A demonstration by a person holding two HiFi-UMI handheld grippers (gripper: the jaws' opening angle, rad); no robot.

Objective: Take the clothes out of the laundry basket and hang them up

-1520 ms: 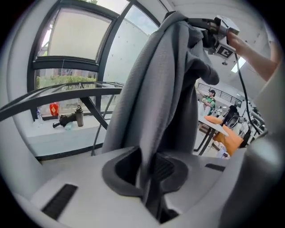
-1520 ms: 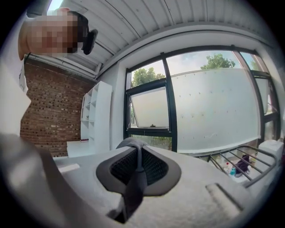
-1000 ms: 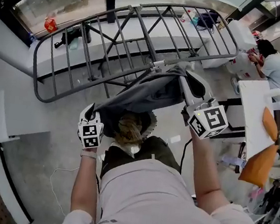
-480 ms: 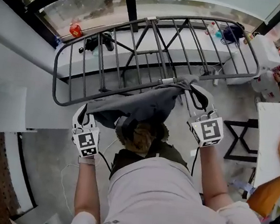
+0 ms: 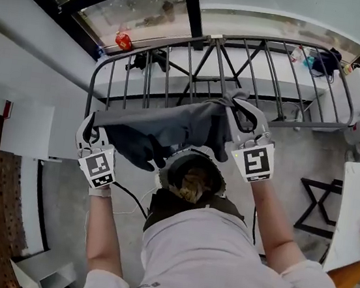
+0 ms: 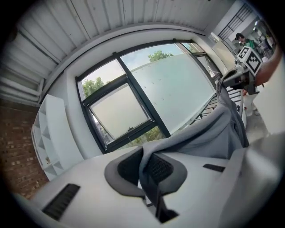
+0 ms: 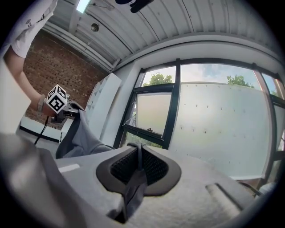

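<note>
The left gripper [image 5: 88, 128] and the right gripper [image 5: 235, 106] each pinched one end of a grey piece of clothing [image 5: 169, 129]. In the left gripper view the jaws were nearly closed, with a thin fold of the cloth squeezed between the dark pads [image 6: 161, 168]. The right gripper view showed the same thing: jaws almost together, with a strip of grey cloth caught in the middle.

The cloth was stretched between the two grippers, up in the air, just in front of the metal drying rack [image 5: 275, 73]. It covered the near bar of the rack, so it was hard to tell if the cloth touched the bar. Part of it hung down in a dark lump, and what kind of clothing it was could not be made out.

The laundry basket [image 5: 222, 180] sat below, mostly hidden by the cloth and by the person's body. Something light brown lay inside it, but it was too small to make out.
</note>
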